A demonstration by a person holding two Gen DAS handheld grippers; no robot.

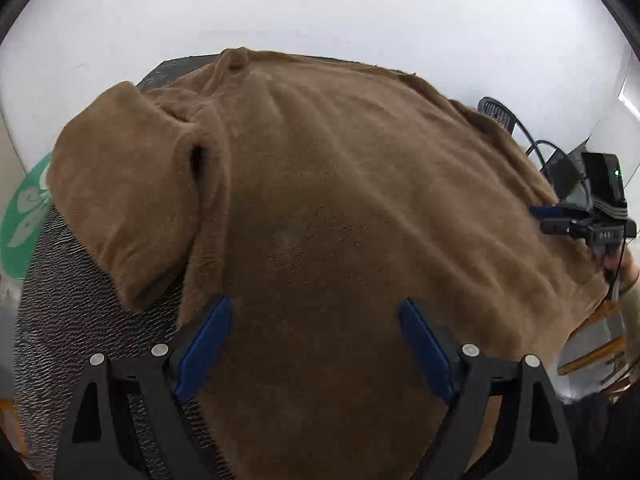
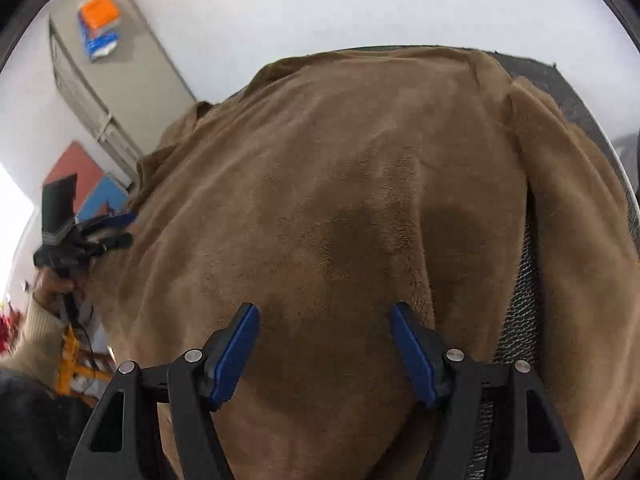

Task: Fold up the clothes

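Note:
A brown fleece garment [image 1: 340, 200] lies spread over a dark textured mat [image 1: 80, 300], body flat, one sleeve [image 1: 124, 200] folded in at the left. My left gripper [image 1: 316, 308] hovers open just over the garment's near part, nothing between its blue pads. In the right wrist view the same garment [image 2: 340, 200] fills the frame, its other sleeve [image 2: 580, 240] lying along the right edge over the mat [image 2: 520, 300]. My right gripper [image 2: 324, 312] is open above the fleece. Each view shows the other gripper at the garment's side: the right one [image 1: 560, 220] and the left one [image 2: 108, 228].
White wall behind the table. A green-and-white item [image 1: 24, 208] sits left of the mat. A grey cabinet [image 2: 116, 80] with an orange and blue box on it, and red and blue panels [image 2: 88, 188], stand at the left. A person's sleeved hand [image 2: 44, 308] holds the left tool.

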